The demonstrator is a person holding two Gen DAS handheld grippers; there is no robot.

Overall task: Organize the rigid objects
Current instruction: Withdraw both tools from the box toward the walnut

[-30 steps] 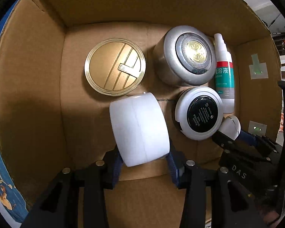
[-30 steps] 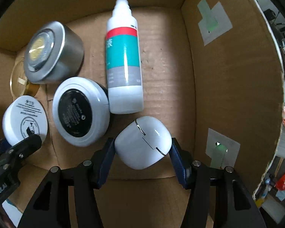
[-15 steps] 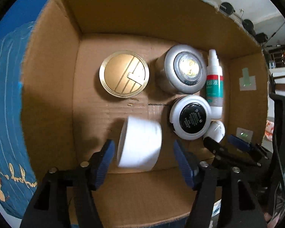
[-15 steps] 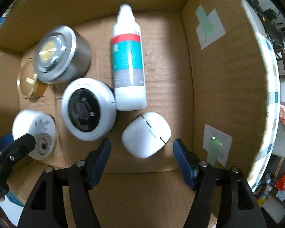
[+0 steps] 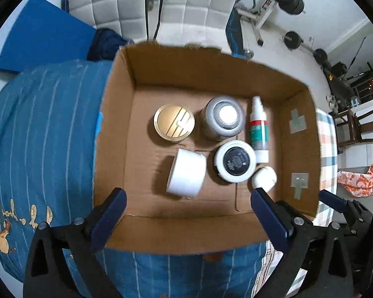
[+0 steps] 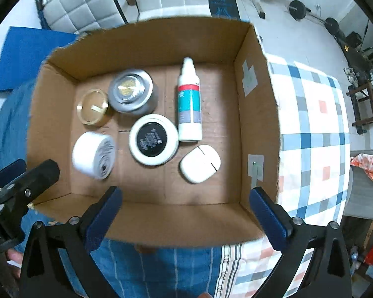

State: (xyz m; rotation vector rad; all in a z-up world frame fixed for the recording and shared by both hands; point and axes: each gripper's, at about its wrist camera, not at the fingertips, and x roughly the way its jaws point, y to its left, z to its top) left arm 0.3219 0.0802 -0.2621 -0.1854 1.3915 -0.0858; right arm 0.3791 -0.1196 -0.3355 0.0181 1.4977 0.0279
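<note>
My left gripper (image 5: 186, 211) and right gripper (image 6: 185, 204) hang over the cardboard box (image 6: 161, 221), jaws just spread wide, nothing between them. The white jar (image 5: 186, 176) and white case (image 6: 200, 164) lie inside.

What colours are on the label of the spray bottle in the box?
The spray bottle has a red, teal and grey label; the right wrist view shows it best.

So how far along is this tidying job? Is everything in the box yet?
Six things already lie in the cardboard box: gold tin, silver jar, spray bottle, black-lidded jar, white jar on its side, and white case. Nothing is in hand: the left gripper and right gripper have just been opening, with nothing between their jaws. No other loose item shows, so packing looks nearly done.
</note>
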